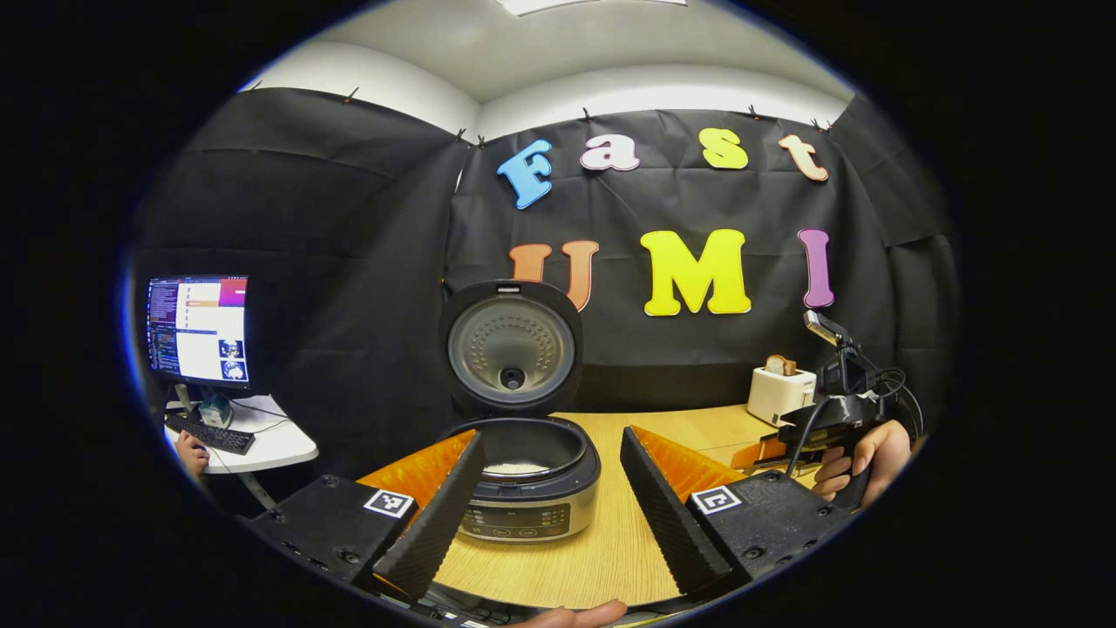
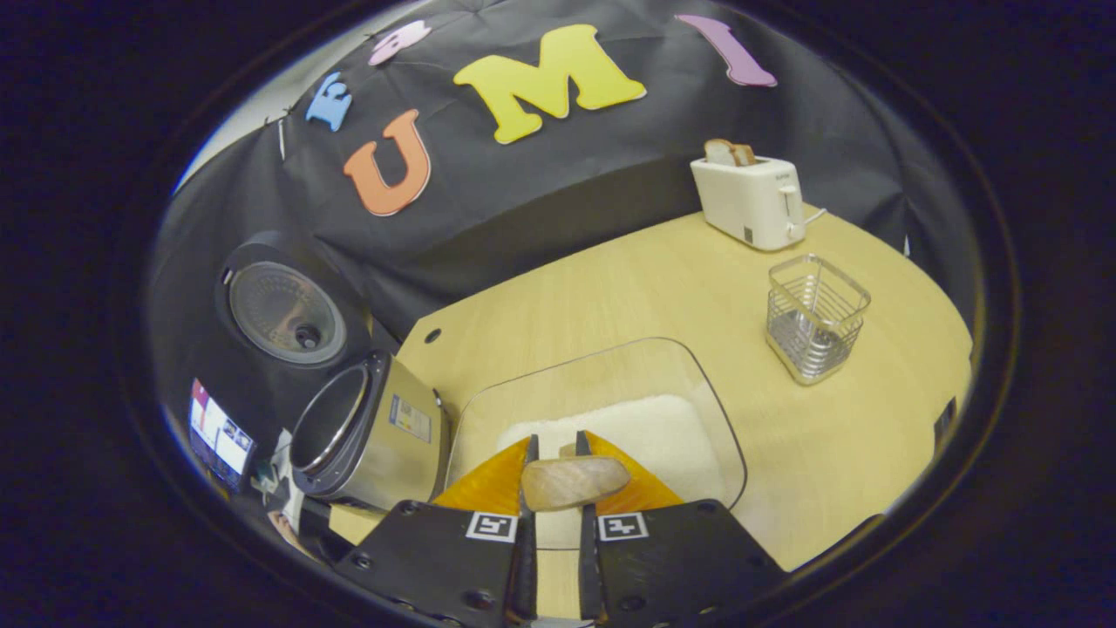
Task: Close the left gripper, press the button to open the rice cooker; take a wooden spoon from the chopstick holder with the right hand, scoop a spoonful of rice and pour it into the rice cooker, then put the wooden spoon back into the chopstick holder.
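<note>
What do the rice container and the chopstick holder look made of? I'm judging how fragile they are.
Rice container: clear glass or plastic; the table shows through its wall, too close to call. Chopstick holder: shiny metal wire, an open grid with a bright base.

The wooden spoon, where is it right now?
In the right gripper view, the light-brown wooden spoon is pinched between the right gripper fingers, above the clear glass dish of white rice, right of the open silver rice cooker.
</note>
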Action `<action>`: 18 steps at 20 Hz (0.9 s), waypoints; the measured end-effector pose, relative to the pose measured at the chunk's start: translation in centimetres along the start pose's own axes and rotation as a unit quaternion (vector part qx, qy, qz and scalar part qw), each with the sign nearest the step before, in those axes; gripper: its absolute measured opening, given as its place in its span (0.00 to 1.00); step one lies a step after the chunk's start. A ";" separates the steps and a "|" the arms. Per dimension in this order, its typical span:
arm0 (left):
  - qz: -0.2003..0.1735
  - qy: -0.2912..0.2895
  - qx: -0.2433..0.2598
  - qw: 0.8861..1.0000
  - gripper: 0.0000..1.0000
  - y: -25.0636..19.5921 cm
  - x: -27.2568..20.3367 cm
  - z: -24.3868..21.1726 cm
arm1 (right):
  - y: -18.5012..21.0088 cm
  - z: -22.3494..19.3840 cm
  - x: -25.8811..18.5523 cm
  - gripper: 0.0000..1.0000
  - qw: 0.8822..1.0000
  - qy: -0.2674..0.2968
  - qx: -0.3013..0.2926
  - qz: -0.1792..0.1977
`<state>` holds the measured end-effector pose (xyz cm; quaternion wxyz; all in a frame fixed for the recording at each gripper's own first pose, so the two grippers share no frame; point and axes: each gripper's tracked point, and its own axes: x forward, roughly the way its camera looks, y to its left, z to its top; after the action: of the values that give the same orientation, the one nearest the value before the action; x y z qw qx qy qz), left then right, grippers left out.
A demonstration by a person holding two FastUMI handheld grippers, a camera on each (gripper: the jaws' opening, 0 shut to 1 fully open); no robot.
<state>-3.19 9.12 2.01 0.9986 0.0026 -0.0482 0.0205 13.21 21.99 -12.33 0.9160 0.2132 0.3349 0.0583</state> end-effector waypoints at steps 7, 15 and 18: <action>-0.002 0.008 0.004 1.000 1.00 -0.5 0.4 -0.5 | -2.1 0.5 0.4 0.19 0.985 0.036 0.152 0.067; 0.001 0.013 0.001 1.000 1.00 -0.4 0.7 -0.8 | -2.6 0.9 1.1 0.19 0.955 0.074 0.263 0.117; 0.001 0.016 0.001 1.000 1.00 -0.4 0.8 -0.9 | -2.2 0.8 1.1 0.19 0.948 0.084 0.275 0.133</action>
<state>-2.26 8.76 1.17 0.9992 0.0034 -0.0325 0.0212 14.50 20.00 -13.41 0.7743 0.4939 0.3821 0.1026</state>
